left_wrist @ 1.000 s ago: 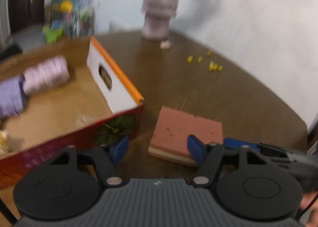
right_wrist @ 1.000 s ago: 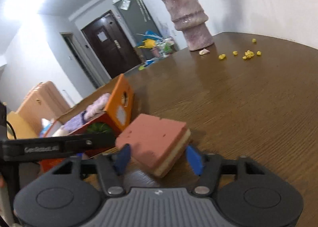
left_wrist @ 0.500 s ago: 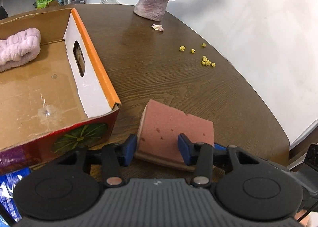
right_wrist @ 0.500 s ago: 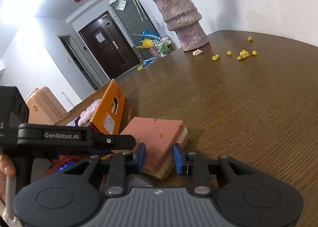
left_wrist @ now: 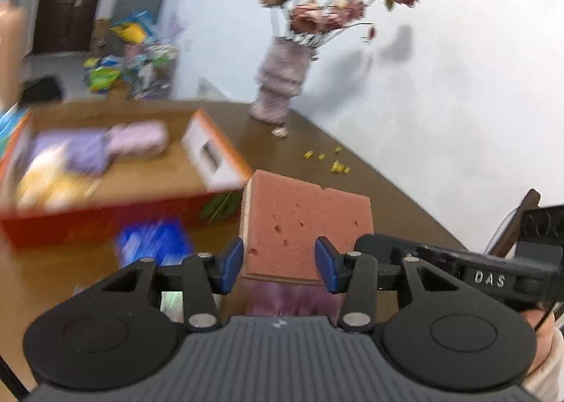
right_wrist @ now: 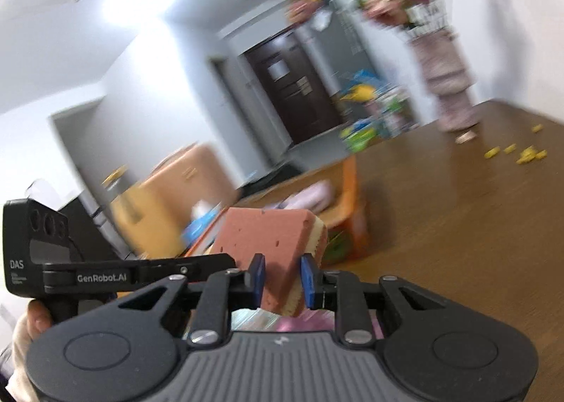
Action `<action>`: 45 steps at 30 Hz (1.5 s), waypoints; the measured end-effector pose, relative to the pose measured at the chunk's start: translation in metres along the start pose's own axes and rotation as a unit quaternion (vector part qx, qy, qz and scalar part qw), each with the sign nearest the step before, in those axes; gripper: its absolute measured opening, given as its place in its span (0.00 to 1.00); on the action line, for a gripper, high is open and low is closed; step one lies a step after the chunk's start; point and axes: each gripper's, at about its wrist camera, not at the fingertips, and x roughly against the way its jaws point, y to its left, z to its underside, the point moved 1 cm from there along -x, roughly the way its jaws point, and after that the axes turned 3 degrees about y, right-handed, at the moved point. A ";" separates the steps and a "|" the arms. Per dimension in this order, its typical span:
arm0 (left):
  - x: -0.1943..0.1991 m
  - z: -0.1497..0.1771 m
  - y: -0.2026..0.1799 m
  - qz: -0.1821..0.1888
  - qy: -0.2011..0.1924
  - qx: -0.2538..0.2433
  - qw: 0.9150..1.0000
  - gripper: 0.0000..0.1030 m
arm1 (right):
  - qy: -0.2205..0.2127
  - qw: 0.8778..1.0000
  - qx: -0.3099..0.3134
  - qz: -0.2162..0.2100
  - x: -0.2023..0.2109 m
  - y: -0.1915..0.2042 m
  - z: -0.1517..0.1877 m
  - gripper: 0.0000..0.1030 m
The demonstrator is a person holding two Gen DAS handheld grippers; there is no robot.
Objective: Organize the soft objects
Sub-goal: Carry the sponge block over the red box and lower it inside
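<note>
A: Since the earlier frames the sponge (left_wrist: 303,222) has been lifted off the worktop (left_wrist: 370,183); both fingers pairs were closing and are clamped on it: left gripper (left_wrist: 280,261) across its near edge, right gripper (right_wrist: 282,280) on a corner.

B: Noted. Box (left_wrist: 215,152) lies ahead-left of the sponge, nearer the left gripper.

One sponge (left_wrist: 303,218) – one box (left_wrist: 225,162).
</note>
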 end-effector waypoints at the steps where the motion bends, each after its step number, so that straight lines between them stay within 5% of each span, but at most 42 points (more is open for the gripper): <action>1: 0.014 0.019 0.008 -0.004 0.008 0.022 1.000 0.44 | 0.013 1.000 0.003 -0.007 -0.001 0.007 0.008 0.20; 5: 0.042 0.083 0.038 -0.028 0.044 0.104 0.993 0.44 | 0.082 0.996 0.007 -0.029 -0.019 0.038 0.058 0.20; 9: 0.048 0.120 0.050 -0.054 0.068 0.122 0.989 0.44 | 0.137 0.991 -0.004 -0.008 -0.043 0.050 0.095 0.23; 12: 0.062 0.126 0.061 -0.043 0.056 0.133 0.989 0.56 | 0.137 0.991 -0.001 0.005 -0.044 0.055 0.104 0.24; 16: 0.070 0.120 0.072 -0.043 0.025 0.139 0.989 0.56 | 0.117 0.993 0.000 0.018 -0.035 0.058 0.103 0.26; 22: 0.050 0.118 0.082 -0.019 0.045 0.152 0.987 0.28 | 0.126 0.991 -0.022 0.024 -0.049 0.056 0.103 0.26; 26: 0.049 0.117 0.086 0.003 0.031 0.164 0.986 0.25 | 0.127 0.990 -0.050 0.017 -0.056 0.049 0.104 0.26; 30: 0.056 0.078 0.082 0.010 -0.028 0.158 0.987 0.25 | 0.083 0.996 -0.025 0.005 -0.052 0.061 0.069 0.23; 35: 0.032 -0.034 0.082 0.015 -0.088 0.129 0.988 0.25 | 0.010 0.997 0.077 0.020 -0.070 0.072 -0.034 0.23; 39: -0.040 -0.101 0.101 0.003 -0.061 0.123 0.991 0.25 | 0.015 0.995 0.078 0.057 -0.133 0.035 -0.106 0.23; 45: -0.129 -0.108 0.132 -0.015 0.015 0.153 0.988 0.25 | 0.090 0.990 0.049 0.099 -0.215 -0.027 -0.128 0.22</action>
